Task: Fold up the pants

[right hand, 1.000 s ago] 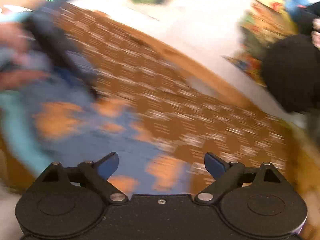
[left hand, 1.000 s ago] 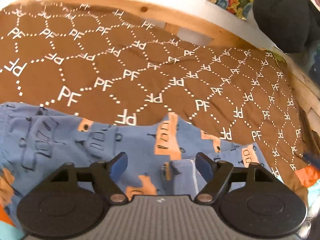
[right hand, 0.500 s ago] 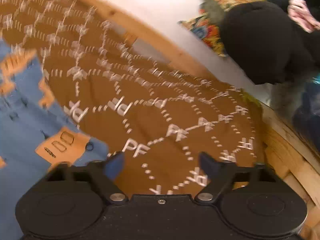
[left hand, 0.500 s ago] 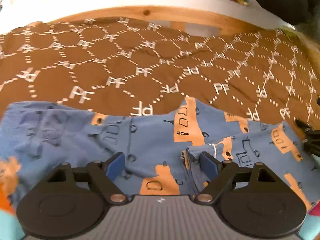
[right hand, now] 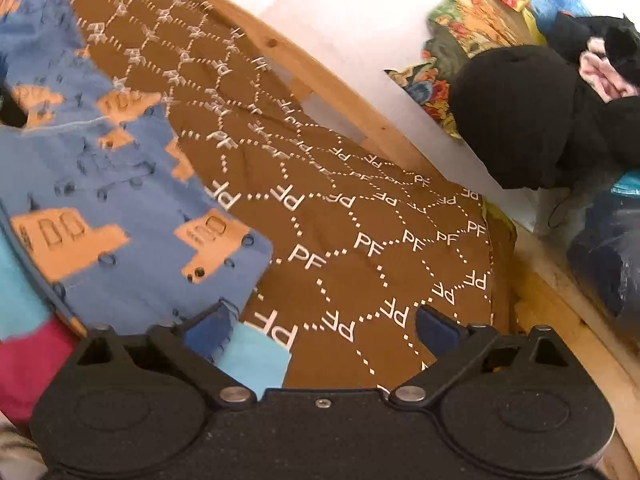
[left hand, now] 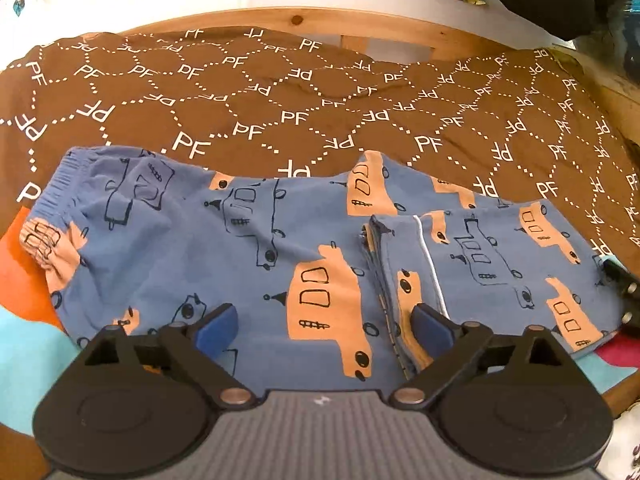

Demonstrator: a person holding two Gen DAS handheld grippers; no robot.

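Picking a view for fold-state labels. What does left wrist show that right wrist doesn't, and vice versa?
Left wrist only: the full pants, with the elastic waistband at left and the leg ends folded back to a cuff edge mid-garment. The left gripper is open above them.

Right wrist only: a black garment pile beyond the wooden bed rail, with the right gripper open.

Both: the blue truck-print fabric on the brown PF blanket, and nothing held.

Pants [left hand: 256, 240] soft matt cotton-like cloth; brown blanket [left hand: 320, 92] matt woven cloth; bed frame [left hand: 360, 20] smooth knotty wood.
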